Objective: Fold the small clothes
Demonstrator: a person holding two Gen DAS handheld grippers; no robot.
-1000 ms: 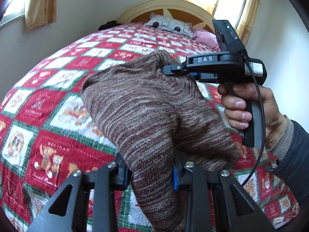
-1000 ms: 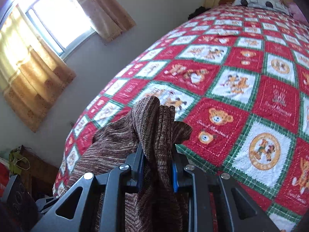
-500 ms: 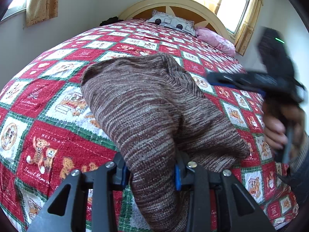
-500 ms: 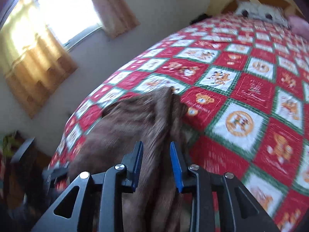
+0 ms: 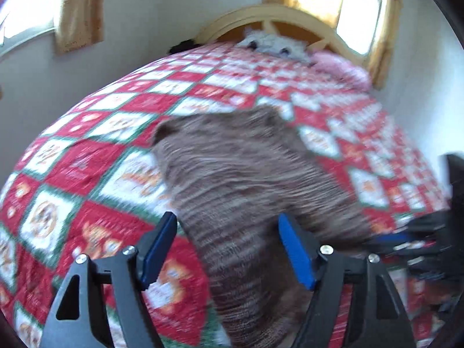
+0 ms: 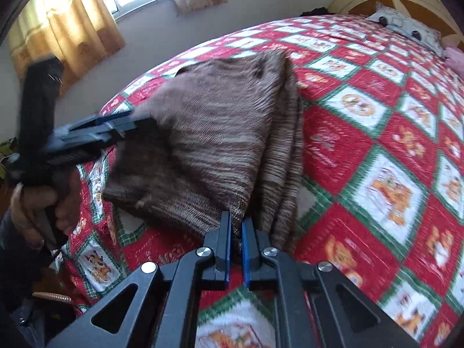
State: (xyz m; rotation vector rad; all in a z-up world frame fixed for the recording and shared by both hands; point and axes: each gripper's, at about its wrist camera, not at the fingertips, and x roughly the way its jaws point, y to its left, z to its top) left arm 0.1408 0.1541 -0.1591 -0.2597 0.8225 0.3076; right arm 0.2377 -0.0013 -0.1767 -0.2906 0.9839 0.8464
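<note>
A brown striped knit sweater (image 5: 240,174) lies folded on the red, white and green quilt (image 5: 87,156); it also shows in the right wrist view (image 6: 220,133). My left gripper (image 5: 227,249) is open, its blue pads on either side of the sweater's near part without touching. In the right wrist view the left gripper (image 6: 136,120) sits at the sweater's left edge. My right gripper (image 6: 235,226) is shut on the sweater's near corner. In the left wrist view the right gripper (image 5: 385,242) is a dark blur at the right.
The quilt (image 6: 377,145) covers a bed with a yellow wooden headboard (image 5: 278,20). A grey pillow (image 5: 275,43) and a pink pillow (image 5: 339,66) lie at the head. Curtained windows (image 6: 66,29) are on the walls. The bed's edge is at the left.
My left gripper has opened and let go of the sweater. My right gripper has moved down to the sweater's near corner and closed on it. The sweater now lies flatter.
</note>
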